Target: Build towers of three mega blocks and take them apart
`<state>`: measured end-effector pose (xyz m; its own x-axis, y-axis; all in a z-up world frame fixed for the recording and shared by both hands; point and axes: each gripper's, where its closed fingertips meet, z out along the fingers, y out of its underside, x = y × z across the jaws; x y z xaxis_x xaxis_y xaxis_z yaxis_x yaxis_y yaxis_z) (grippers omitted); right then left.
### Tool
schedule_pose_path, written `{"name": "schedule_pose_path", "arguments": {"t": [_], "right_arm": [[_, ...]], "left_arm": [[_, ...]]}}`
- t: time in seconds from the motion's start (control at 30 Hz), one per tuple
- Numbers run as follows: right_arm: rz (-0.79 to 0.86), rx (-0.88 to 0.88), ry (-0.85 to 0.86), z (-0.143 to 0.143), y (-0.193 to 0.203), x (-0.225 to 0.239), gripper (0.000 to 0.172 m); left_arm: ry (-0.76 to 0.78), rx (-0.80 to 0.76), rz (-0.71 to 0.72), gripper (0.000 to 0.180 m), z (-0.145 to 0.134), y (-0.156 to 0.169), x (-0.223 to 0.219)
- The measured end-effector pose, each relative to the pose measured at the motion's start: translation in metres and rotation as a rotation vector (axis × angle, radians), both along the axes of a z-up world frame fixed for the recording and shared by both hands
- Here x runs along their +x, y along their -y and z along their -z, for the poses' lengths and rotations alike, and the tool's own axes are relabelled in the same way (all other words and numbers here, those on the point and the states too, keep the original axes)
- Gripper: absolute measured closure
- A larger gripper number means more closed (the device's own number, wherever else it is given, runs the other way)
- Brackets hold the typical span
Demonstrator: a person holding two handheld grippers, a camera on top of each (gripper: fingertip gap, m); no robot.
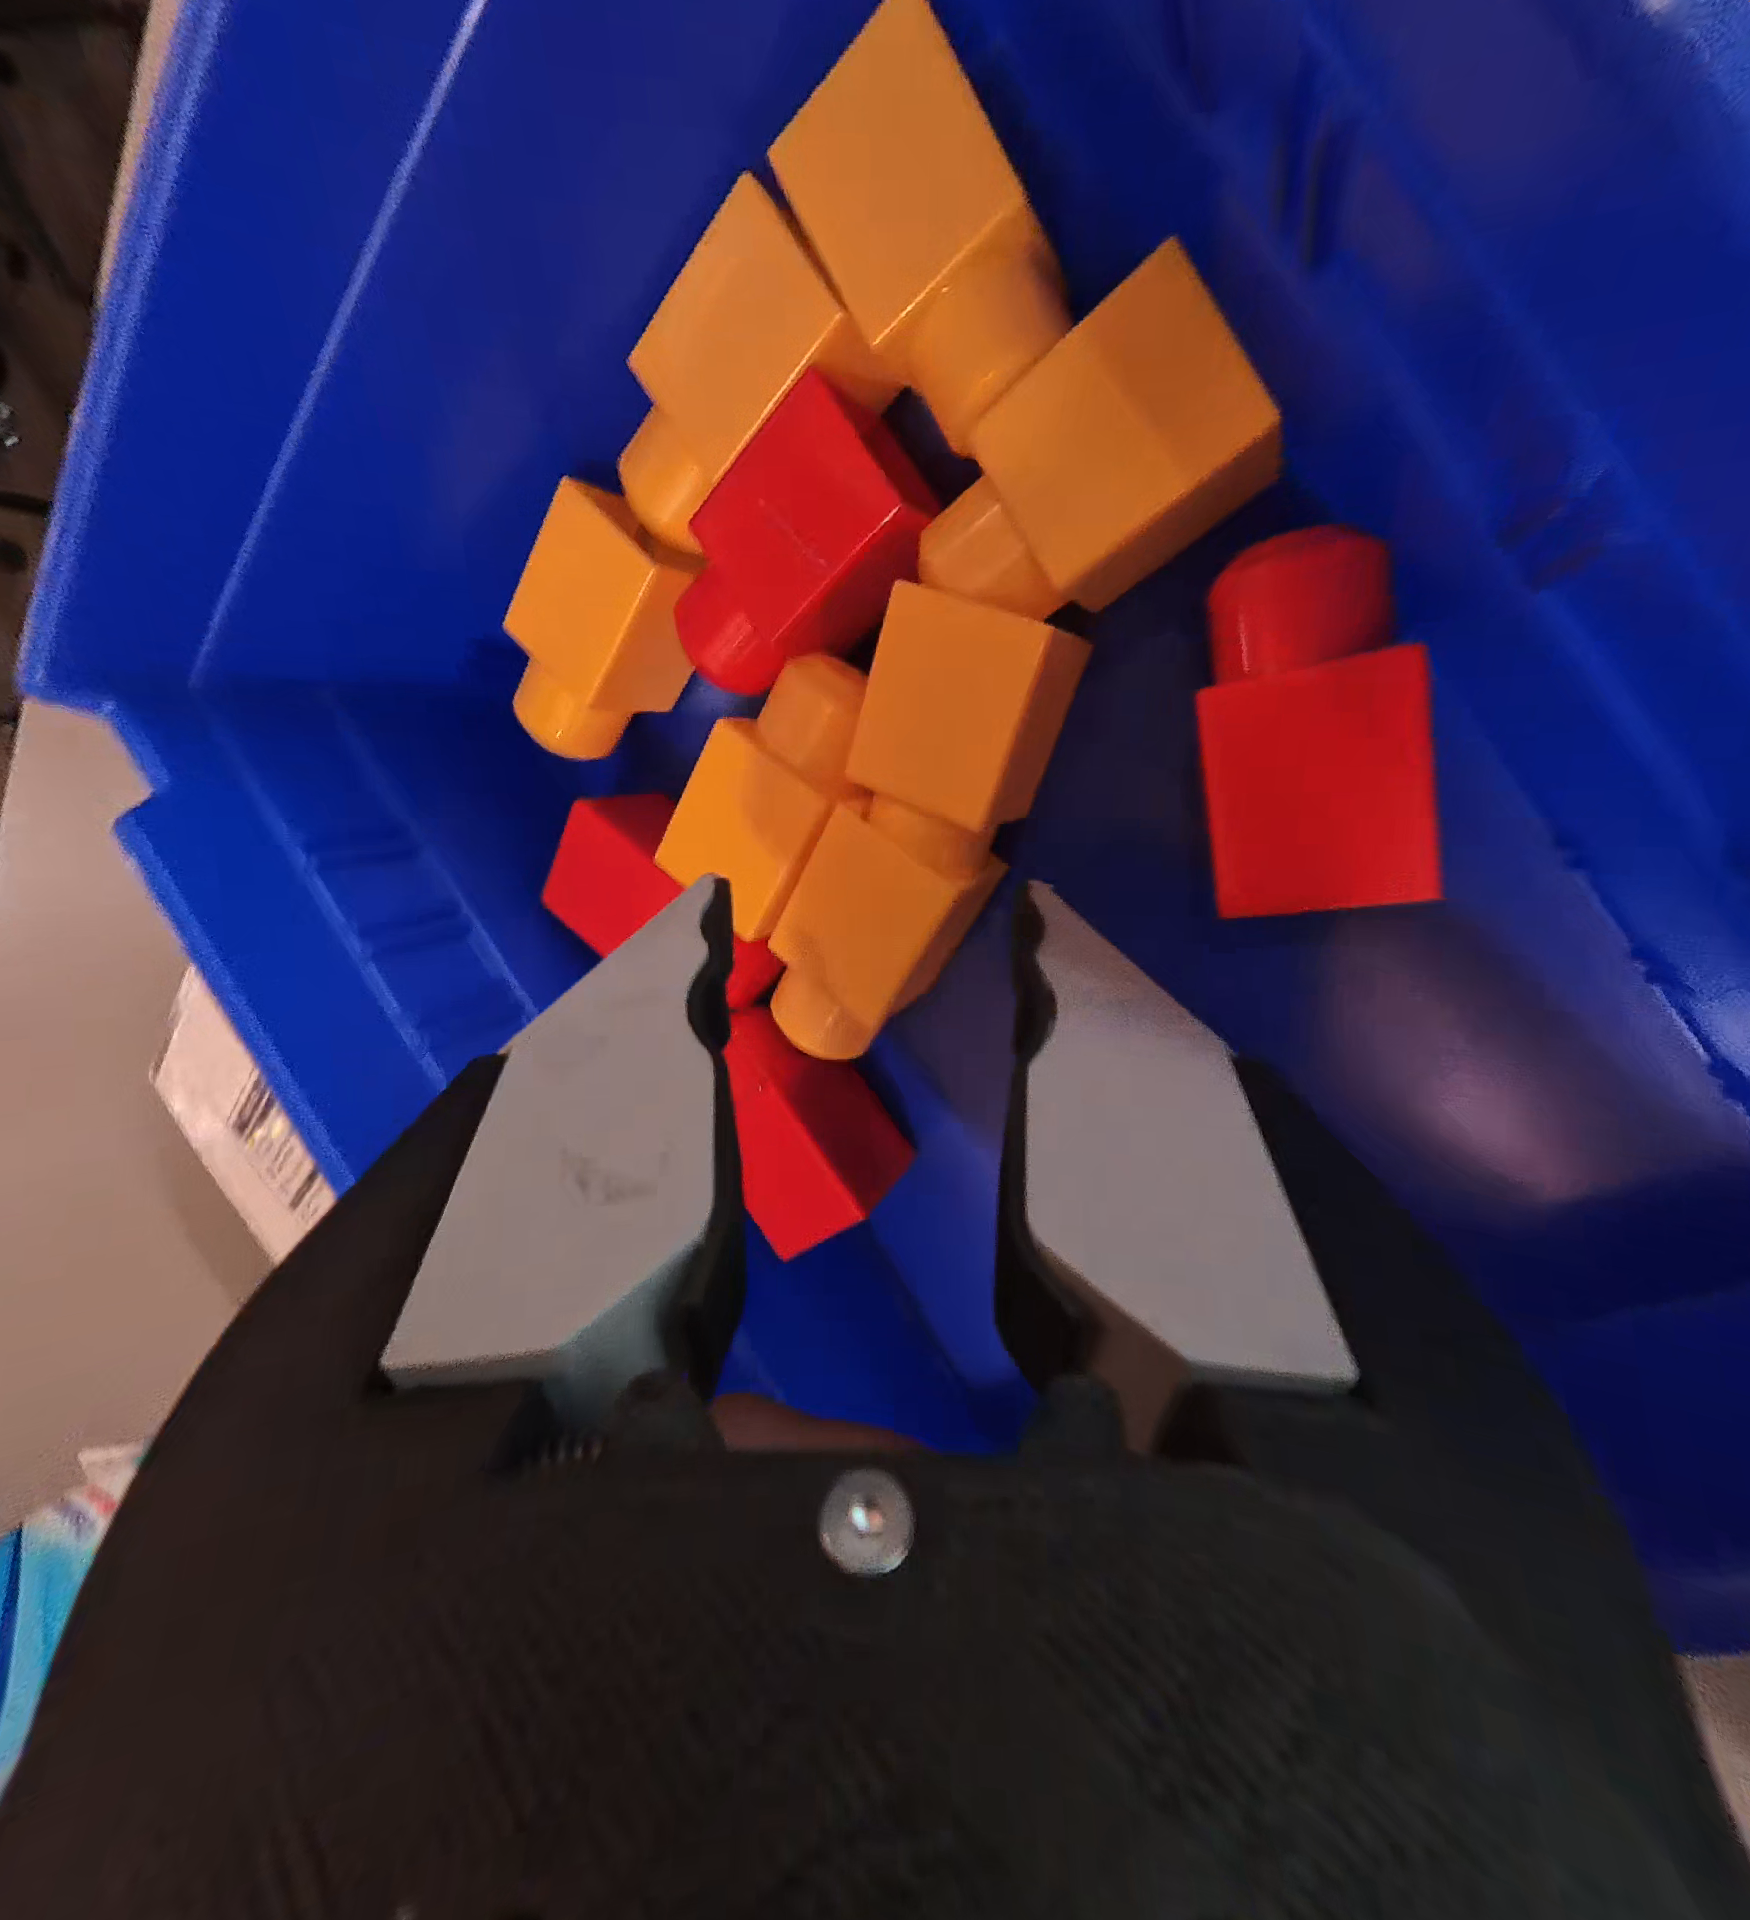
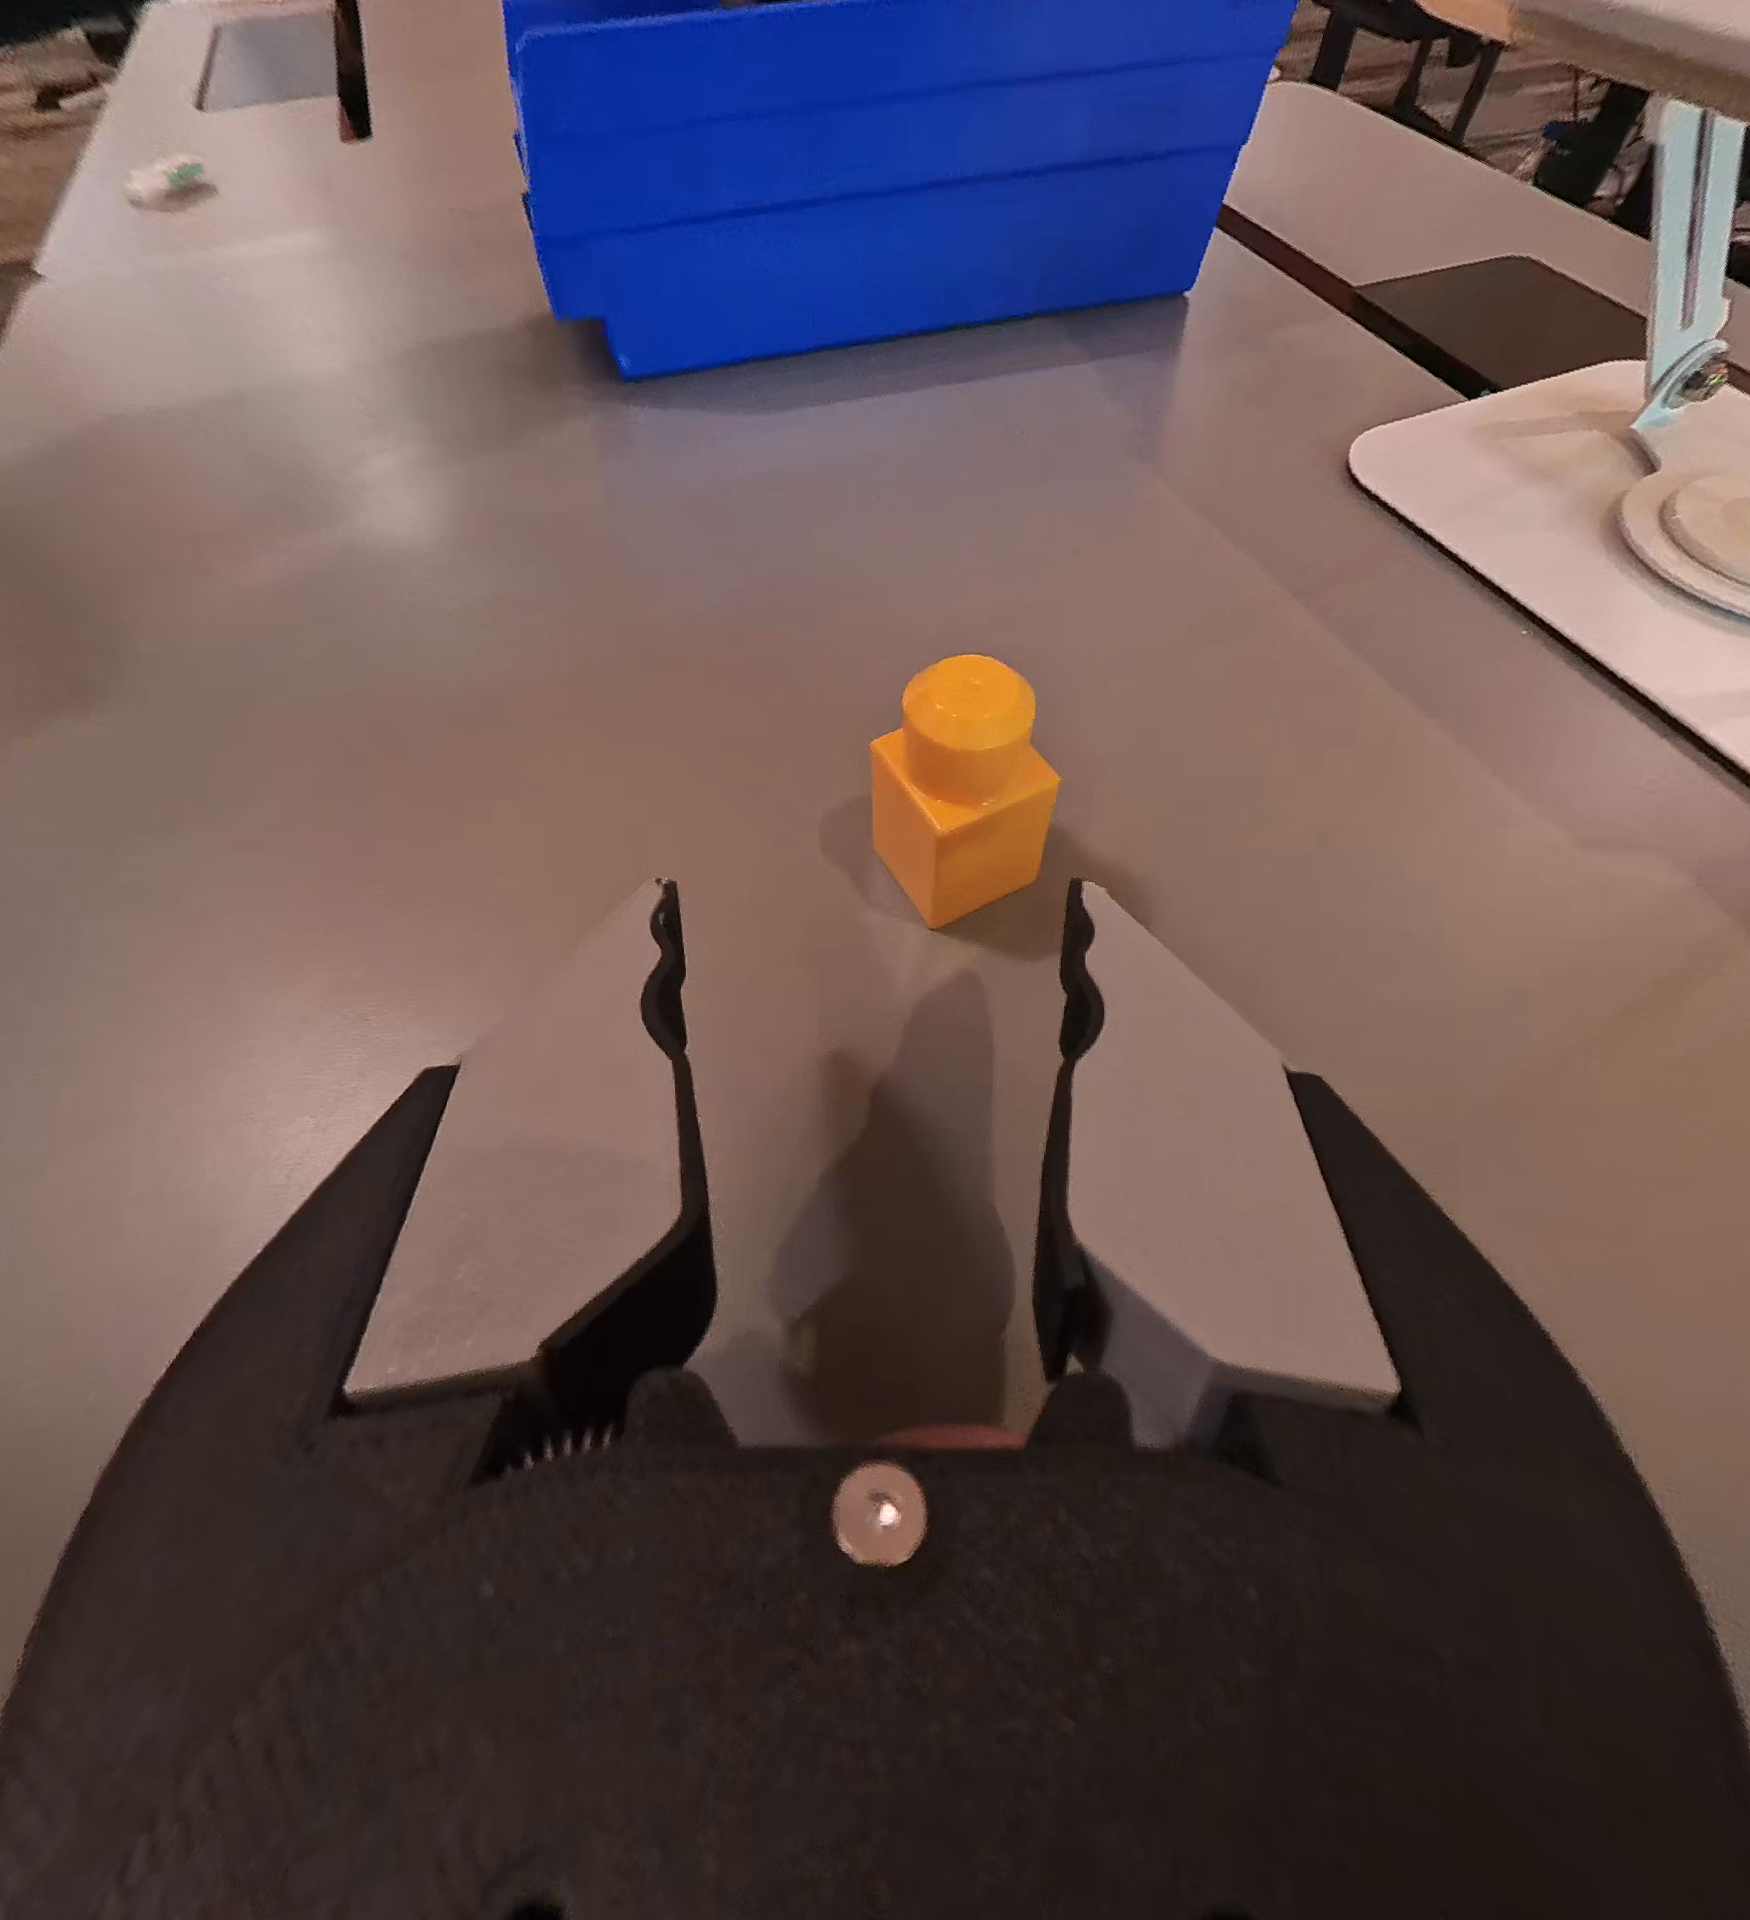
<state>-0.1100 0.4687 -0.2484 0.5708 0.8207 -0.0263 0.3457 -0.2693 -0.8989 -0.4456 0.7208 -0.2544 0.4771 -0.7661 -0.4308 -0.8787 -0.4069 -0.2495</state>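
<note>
Orange blocks in bin: eight counted, piled in the blue bin [image 1: 351,436]; the nearest orange block [image 1: 881,925] lies on its side, stud toward me.
Red blocks in bin: four counted; one red block [image 1: 1318,769] lies apart at the right, another red block [image 1: 809,1143] lies near, between my left fingers.
Block on table: one orange block [image 2: 964,810], upright, stud on top, on the grey table [image 2: 435,623], just beyond my right fingertips.
Left gripper [image 1: 871,904]: angled down into the bin, fingers spread; the nearest orange block sits at the gap, and neither pad visibly presses on it.
Right gripper [image 2: 871,894]: held low over the table, pointing toward the far bin [image 2: 881,208], fingers spread wide with only table between them.
Materials: blocks are glossy moulded plastic, cube bodies with one round stud; the bin is ribbed plastic; fingers [image 1: 590,1143] are flat grey wedges with wavy black pads.
Other: one white stand base [image 2: 1577,520] at far right.
</note>
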Motion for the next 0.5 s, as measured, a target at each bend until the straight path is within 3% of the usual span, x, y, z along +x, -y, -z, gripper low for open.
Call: {"name": "schedule_pose_path", "arguments": {"t": [0.23, 0.37, 0.5], "right_arm": [[-0.024, -0.002, 0.024, 0.003, 0.003, -0.003, 0.101], [-0.023, -0.007, 0.018, 0.003, 0.003, -0.003, 0.101], [-0.018, -0.011, 0.005, 0.002, 0.002, -0.002, 0.102]], "left_arm": [[-0.187, -0.067, 0.107, 0.116, 0.025, -0.01, -0.021], [-0.182, -0.036, 0.139, 0.125, 0.022, -0.012, -0.021], [-0.128, -0.089, 0.207, 0.151, 0.014, 0.017, -0.01]]}}
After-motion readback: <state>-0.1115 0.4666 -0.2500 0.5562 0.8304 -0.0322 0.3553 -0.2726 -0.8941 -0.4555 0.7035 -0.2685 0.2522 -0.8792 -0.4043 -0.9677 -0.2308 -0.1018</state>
